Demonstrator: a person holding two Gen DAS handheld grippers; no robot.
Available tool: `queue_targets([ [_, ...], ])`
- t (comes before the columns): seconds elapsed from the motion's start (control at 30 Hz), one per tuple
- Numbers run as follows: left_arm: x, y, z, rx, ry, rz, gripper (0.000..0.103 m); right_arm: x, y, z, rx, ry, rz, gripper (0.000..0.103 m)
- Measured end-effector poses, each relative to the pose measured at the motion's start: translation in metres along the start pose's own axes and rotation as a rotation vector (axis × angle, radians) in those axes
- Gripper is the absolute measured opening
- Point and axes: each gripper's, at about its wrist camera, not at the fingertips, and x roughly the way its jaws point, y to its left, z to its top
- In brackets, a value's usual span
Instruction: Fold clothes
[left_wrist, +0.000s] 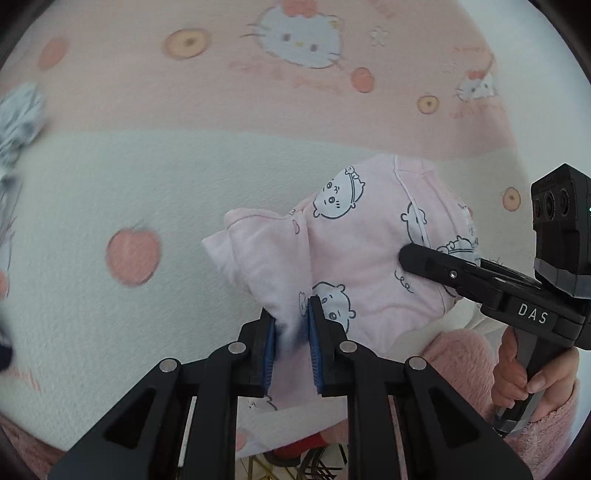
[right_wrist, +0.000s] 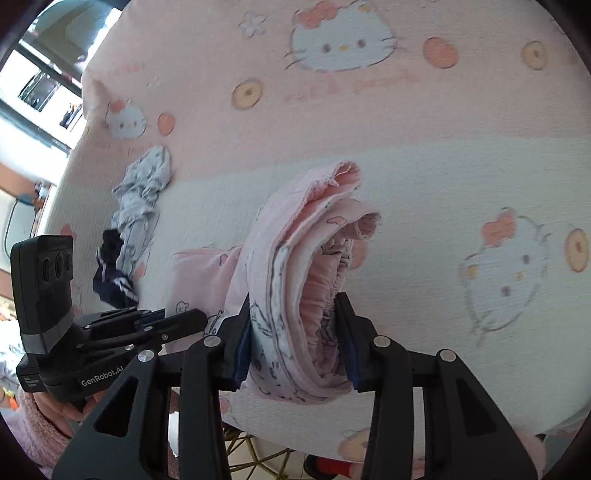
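Observation:
A pink garment with cartoon faces (left_wrist: 369, 243) is bunched and held up over the blanket. My left gripper (left_wrist: 291, 325) is shut on its near left edge, cloth pinched between the blue pads. My right gripper (right_wrist: 295, 332) is shut on a thick folded bundle of the same garment (right_wrist: 314, 266), with several layers and a gathered waistband between its pads. In the left wrist view the right gripper (left_wrist: 402, 254) reaches in from the right onto the garment. In the right wrist view the left gripper (right_wrist: 201, 317) shows at lower left, at the garment's edge.
A pink and white Hello Kitty blanket (right_wrist: 443, 184) covers the surface. A crumpled grey-white garment (right_wrist: 144, 184) and a dark navy one (right_wrist: 110, 273) lie at the left. The blanket's near edge drops to a floor with a gold wire frame (right_wrist: 258, 454).

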Motion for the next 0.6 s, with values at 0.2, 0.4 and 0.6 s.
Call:
queue_targets([
  [0.2,0.037,-0.114,0.071,0.124,-0.011,-0.101,0.017,-0.079,-0.099,0.034,0.07,-0.098,-0.088,0.041],
  [0.4,0.095,-0.181,0.101,0.16,-0.021,-0.127,0.017,-0.121,-0.199,0.061,0.134,-0.15,-0.16,0.041],
  [0.6,0.162,-0.213,0.112,0.163,-0.037,-0.057,0.017,-0.09,-0.27,0.069,0.161,-0.156,-0.181,0.041],
])
